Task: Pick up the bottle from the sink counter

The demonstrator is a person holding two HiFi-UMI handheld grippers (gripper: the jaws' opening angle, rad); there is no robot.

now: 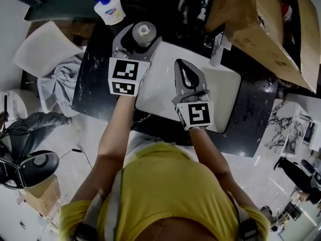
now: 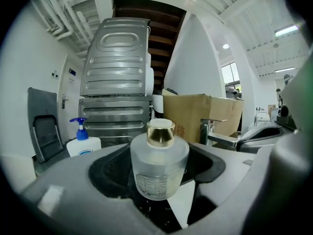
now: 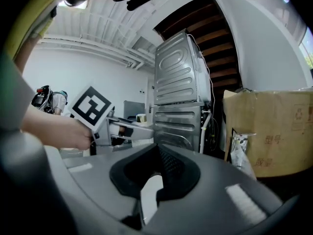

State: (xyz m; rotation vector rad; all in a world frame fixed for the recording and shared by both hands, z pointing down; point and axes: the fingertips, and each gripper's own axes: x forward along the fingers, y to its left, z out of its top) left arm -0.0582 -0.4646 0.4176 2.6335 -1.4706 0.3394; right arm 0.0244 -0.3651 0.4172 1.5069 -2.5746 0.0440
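A frosted glass bottle [image 1: 144, 33] with a gold cap stands at the back left corner of the white sink [image 1: 223, 97], over the dark speckled counter [image 1: 93, 92]. My left gripper [image 1: 140, 38] has a jaw on each side of the bottle and is shut on it. In the left gripper view the bottle [image 2: 159, 163] stands upright and centred between the black pads. My right gripper [image 1: 183, 67] hovers over the sink basin to the right, shut and empty. The right gripper view shows its jaws [image 3: 157, 155] meeting, with the left gripper [image 3: 128, 130] off to the left.
A white pump bottle [image 1: 109, 9] with a blue top stands behind the left gripper. A chrome faucet [image 1: 216, 48] and a large cardboard box [image 1: 266, 26] are at the back right. Grey cloth [image 1: 57, 84] hangs off the counter's left end. A metal appliance [image 2: 117, 82] rises behind.
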